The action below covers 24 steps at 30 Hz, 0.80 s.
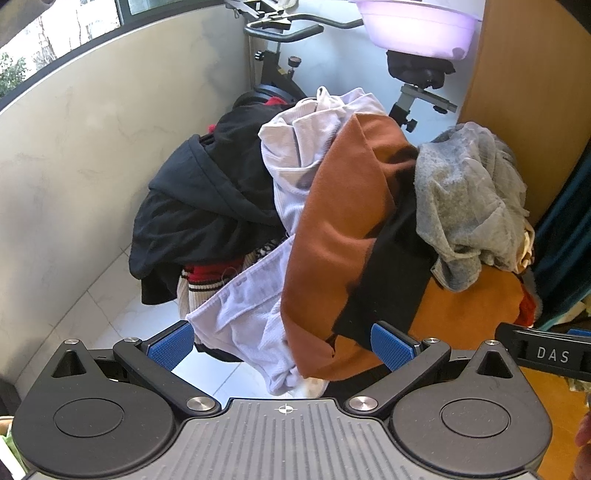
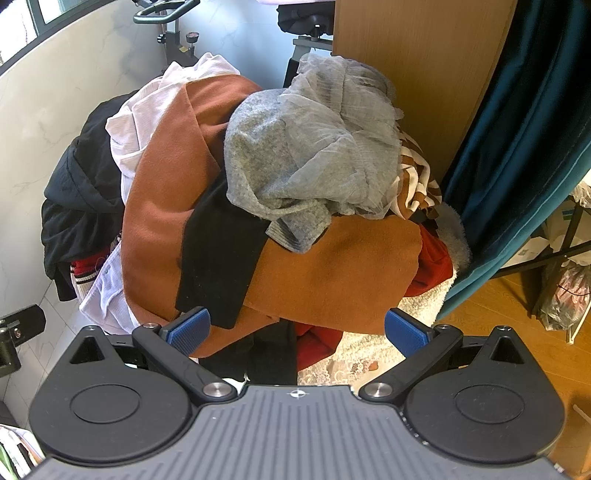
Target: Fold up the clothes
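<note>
Big pile of clothes (image 1: 332, 221) heaped in front of an exercise bike (image 1: 280, 33), rust coat (image 2: 332, 273) draped over most of it with a grey knit (image 2: 310, 158) on top, and both the left tongs (image 1: 284, 345) and right tongs (image 2: 295, 332) spread wide, holding nothing.

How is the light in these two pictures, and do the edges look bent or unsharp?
Left wrist view: daylight from the window leaves the lilac plastic basin nearly washed out; the pale wall bows from fisheye distortion. Right wrist view: softer light, sharp on the grey knitted garment, with the teal curtain curving at the edge.
</note>
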Motion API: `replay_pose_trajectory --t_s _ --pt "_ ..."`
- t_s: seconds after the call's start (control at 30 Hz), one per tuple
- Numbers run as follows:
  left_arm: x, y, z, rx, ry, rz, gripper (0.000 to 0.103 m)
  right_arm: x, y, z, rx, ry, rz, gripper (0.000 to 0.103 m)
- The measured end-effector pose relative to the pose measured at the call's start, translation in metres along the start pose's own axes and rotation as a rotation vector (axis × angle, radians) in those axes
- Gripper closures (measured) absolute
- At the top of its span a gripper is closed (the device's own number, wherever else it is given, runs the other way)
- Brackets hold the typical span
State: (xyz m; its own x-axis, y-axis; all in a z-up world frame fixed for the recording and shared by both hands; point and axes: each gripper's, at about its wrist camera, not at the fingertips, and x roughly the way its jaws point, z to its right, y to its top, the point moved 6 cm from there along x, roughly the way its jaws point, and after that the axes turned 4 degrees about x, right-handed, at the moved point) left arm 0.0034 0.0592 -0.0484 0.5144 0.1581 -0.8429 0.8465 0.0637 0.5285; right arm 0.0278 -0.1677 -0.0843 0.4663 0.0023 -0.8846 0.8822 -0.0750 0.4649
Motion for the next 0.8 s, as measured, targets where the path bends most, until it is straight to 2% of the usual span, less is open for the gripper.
replay_pose_trajectory --t_s 0.43,0.8 --pt "0.006 0.006 0.015 0.008 -0.013 -0.011 0.001 0.001 0.002 0.014 0.018 -0.035 0.005 0.0" --pt "0.003 0.012 0.044 0.088 -0.012 0.004 0.001 0.0 -0.001 0.043 0.089 -0.067 0.004 0.0"
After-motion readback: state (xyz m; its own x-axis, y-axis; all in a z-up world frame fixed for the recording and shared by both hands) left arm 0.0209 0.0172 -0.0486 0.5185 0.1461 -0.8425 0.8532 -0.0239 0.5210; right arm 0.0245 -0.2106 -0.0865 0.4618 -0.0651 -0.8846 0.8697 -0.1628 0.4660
